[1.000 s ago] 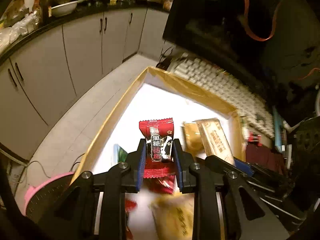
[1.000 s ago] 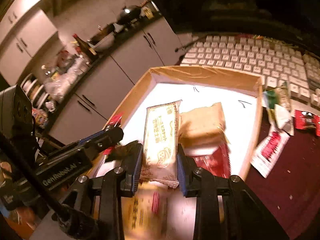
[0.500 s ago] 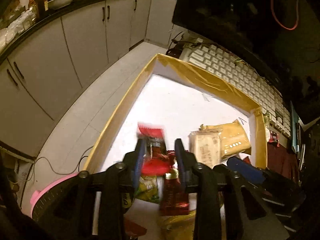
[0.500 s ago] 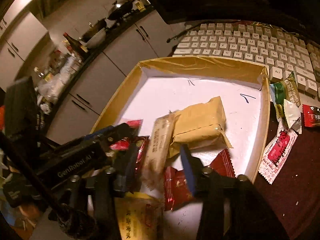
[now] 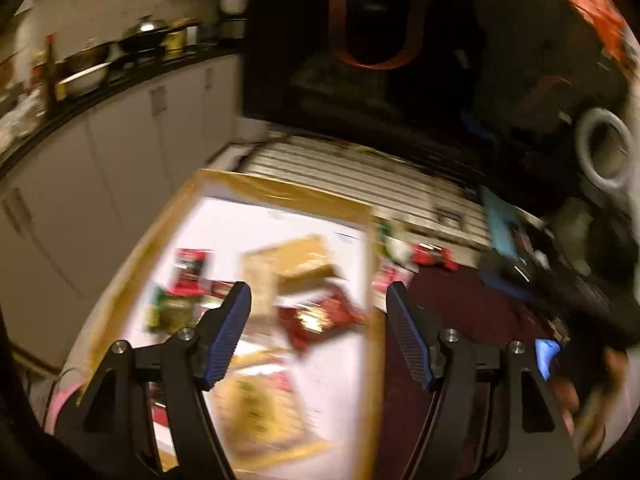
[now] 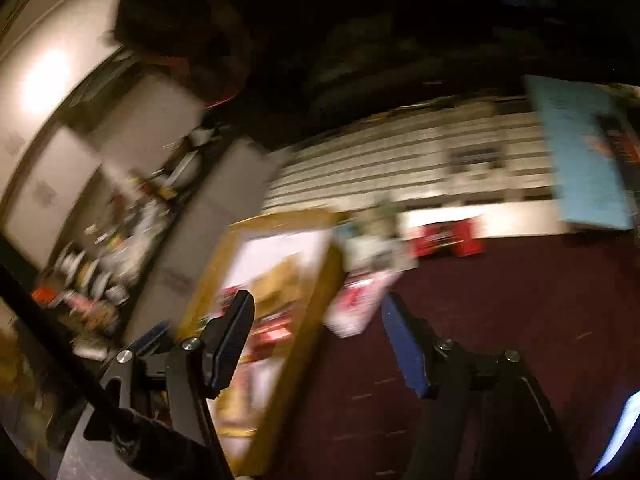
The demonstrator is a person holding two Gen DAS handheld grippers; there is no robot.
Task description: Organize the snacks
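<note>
A shallow cardboard tray point(image 5: 276, 190) with tan, tape-glossed walls and a white floor lies on a bench covered in dark maroon cloth point(image 5: 452, 300). Crinkled foil and paper snack packets lie scattered inside it: a red wrapper point(image 5: 320, 320) near the right wall, a flat tan packet point(image 5: 304, 264) behind it, a red-and-black sachet point(image 5: 190, 270) towards the left wall, a green packet point(image 5: 170, 312) in front of that, and a pale yellow packet point(image 5: 256, 404) nearest the camera. Motion blur smears their printing beyond reading.

The left tool point(image 5: 318, 330) hangs above the tray's right half with its blue-padded fingers spread wide and nothing between them; the right-hand finger sits out past the tray's right wall.

The right tool point(image 6: 318, 338) is likewise spread wide and empty, straddling that same wall point(image 6: 316, 320), with one finger over the tray and the other over the cloth. Just outside the tray lie a white-and-red sachet point(image 6: 356, 304) and, farther back, a red packet point(image 6: 444, 236). A pale keyboard point(image 6: 400, 160) runs along the far side, a light-blue card point(image 6: 580, 160) resting at its right.
</note>
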